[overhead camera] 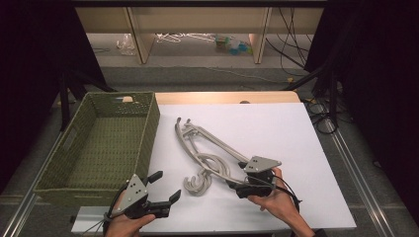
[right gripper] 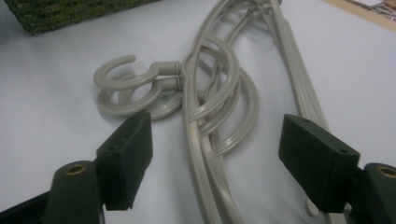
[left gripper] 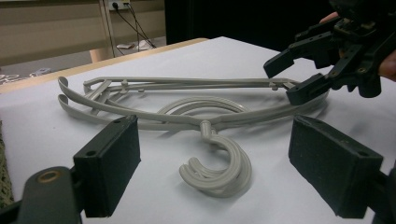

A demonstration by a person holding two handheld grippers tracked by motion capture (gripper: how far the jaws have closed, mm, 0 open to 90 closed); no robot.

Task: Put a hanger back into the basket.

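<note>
1. A white rectangular table top (overhead camera: 276, 128) with a pale wooden far edge.
2. A green woven basket (overhead camera: 101, 143) sits at its left side.
3. Stacked grey plastic coat hangers (overhead camera: 207, 153) lie just right of the basket.

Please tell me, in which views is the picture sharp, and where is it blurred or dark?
High view: white table bright, surroundings dark, hangers fairly sharp. Left gripper view: hangers sharp, near fingers soft. Right gripper view: hooks slightly blurred, basket corner dim.

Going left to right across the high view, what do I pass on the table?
Green basket → left claw → grey hangers → right claw.
</note>
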